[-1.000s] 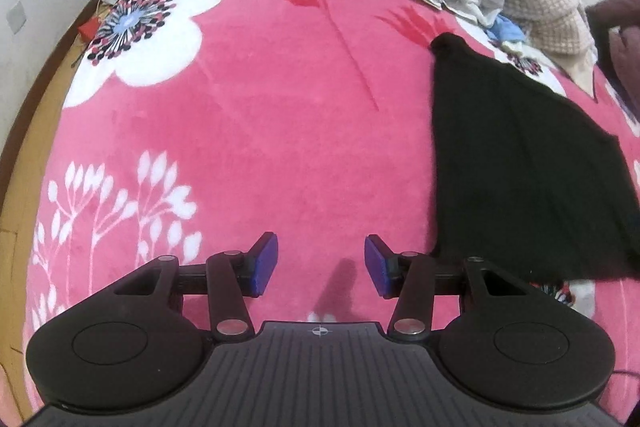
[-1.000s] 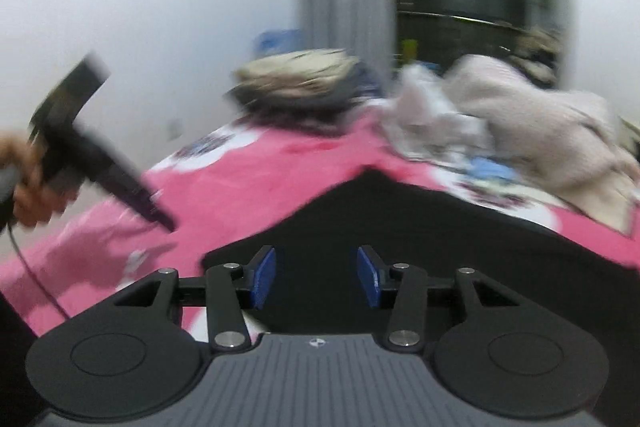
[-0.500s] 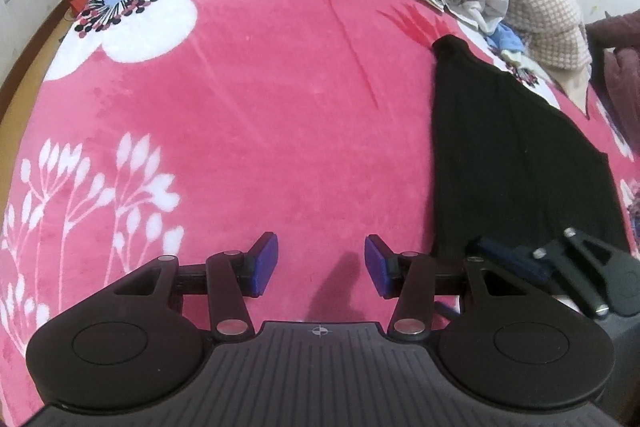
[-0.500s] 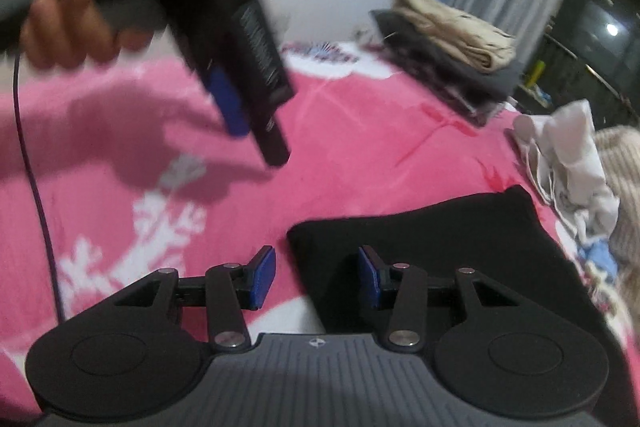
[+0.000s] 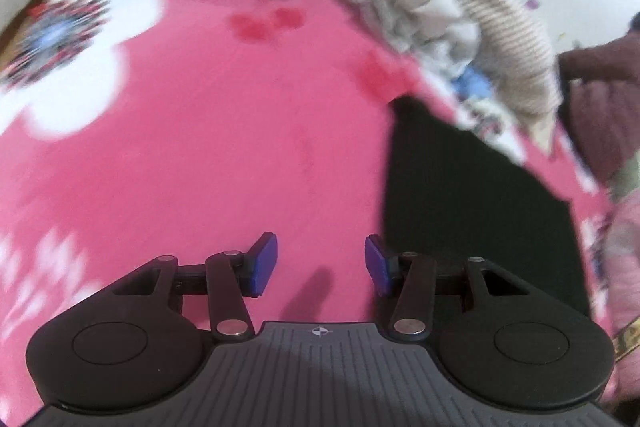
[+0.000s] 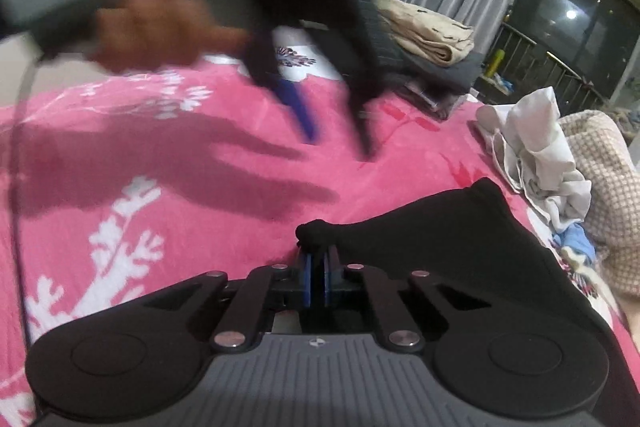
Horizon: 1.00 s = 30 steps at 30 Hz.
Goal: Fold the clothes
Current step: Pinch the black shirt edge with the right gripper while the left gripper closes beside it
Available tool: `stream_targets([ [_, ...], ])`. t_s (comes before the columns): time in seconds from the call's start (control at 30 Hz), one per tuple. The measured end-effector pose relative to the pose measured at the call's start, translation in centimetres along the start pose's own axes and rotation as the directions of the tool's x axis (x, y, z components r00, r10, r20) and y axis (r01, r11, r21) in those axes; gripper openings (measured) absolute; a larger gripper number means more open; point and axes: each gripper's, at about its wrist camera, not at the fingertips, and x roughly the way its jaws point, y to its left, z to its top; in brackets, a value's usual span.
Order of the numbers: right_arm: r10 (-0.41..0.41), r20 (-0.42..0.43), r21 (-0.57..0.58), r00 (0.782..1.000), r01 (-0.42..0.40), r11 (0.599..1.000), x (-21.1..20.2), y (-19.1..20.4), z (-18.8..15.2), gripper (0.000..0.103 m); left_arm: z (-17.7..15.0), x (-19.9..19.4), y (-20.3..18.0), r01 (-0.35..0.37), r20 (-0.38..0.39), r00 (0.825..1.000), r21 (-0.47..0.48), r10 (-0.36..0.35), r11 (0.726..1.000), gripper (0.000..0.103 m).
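Observation:
A black garment (image 5: 460, 187) lies flat on the pink flowered blanket (image 5: 200, 147), to the right in the left wrist view. My left gripper (image 5: 320, 263) is open and empty above the blanket, just left of the garment's edge. In the right wrist view my right gripper (image 6: 318, 275) is shut on the near corner of the black garment (image 6: 440, 239), which bunches up at the blue pads. The left gripper (image 6: 332, 131) shows there blurred, held in a hand above the blanket.
A stack of folded clothes (image 6: 424, 35) sits at the far end of the bed. A heap of white and beige checked laundry (image 6: 560, 167) lies right of the garment. Curtains and a dark window stand behind.
My right gripper has shut on the garment's corner; it was open half a second ago. My left gripper has moved forward and up over the blanket, blurring its view.

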Motion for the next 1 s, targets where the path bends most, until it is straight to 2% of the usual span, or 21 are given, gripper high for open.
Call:
stream_targets([
  [0.1, -0.005, 0.017, 0.016, 1.0, 0.005, 1.0, -0.4, -0.3, 0.0, 0.005, 2.6, 3.0, -2.4, 0.049, 0.009, 0.999, 0.057, -0.049, 0.997, 0.049],
  [0.17, -0.004, 0.03, 0.05, 1.0, 0.003, 0.999, -0.9, -0.7, -0.1, 0.005, 3.9, 5.4, -3.8, 0.068, -0.014, 0.998, 0.088, -0.067, 0.994, 0.049],
  [0.27, -0.005, 0.054, 0.088, 0.999, 0.0, 0.996, -1.6, -1.3, -0.2, 0.005, 5.4, 8.9, -4.5, 0.099, -0.079, 0.992, 0.044, -0.095, 0.994, 0.049],
  [0.37, -0.002, 0.068, 0.1, 0.998, -0.004, 0.995, -2.2, -1.4, -0.4, 0.005, 6.1, 11.2, -4.4, 0.109, -0.101, 0.989, -0.007, -0.109, 0.994, 0.049],
  [0.53, 0.005, 0.084, 0.118, 0.996, -0.015, 0.993, -2.3, -1.7, -0.4, 0.005, 7.5, 13.2, -3.7, 0.157, -0.074, 0.984, -0.061, -0.161, 0.986, 0.049],
  [0.83, 0.003, 0.107, 0.153, 0.994, -0.019, 0.988, -2.9, -1.6, -0.5, 0.005, 8.4, 14.5, -4.1, 0.223, -0.066, 0.972, -0.042, -0.225, 0.974, 0.05],
  [0.87, 0.0, 0.11, 0.157, 0.994, -0.017, 0.987, -3.0, -1.7, -0.4, 0.005, 8.5, 14.5, -4.1, 0.231, -0.069, 0.97, -0.041, -0.233, 0.972, 0.048],
  [0.93, -0.009, 0.117, 0.166, 0.993, -0.011, 0.986, -3.1, -1.9, -0.3, 0.005, 8.6, 14.5, -3.7, 0.236, -0.072, 0.968, -0.052, -0.239, 0.97, 0.032],
  [0.97, -0.013, 0.121, 0.174, 0.993, -0.008, 0.985, -3.2, -2.0, -0.3, 0.005, 8.6, 14.6, -3.5, 0.233, -0.073, 0.969, -0.058, -0.237, 0.971, 0.02],
  [1.0, -0.018, 0.125, 0.182, 0.992, -0.005, 0.983, -3.4, -2.1, -0.3, 0.005, 8.6, 14.5, -3.4, 0.232, -0.072, 0.969, -0.066, -0.236, 0.971, 0.014],
])
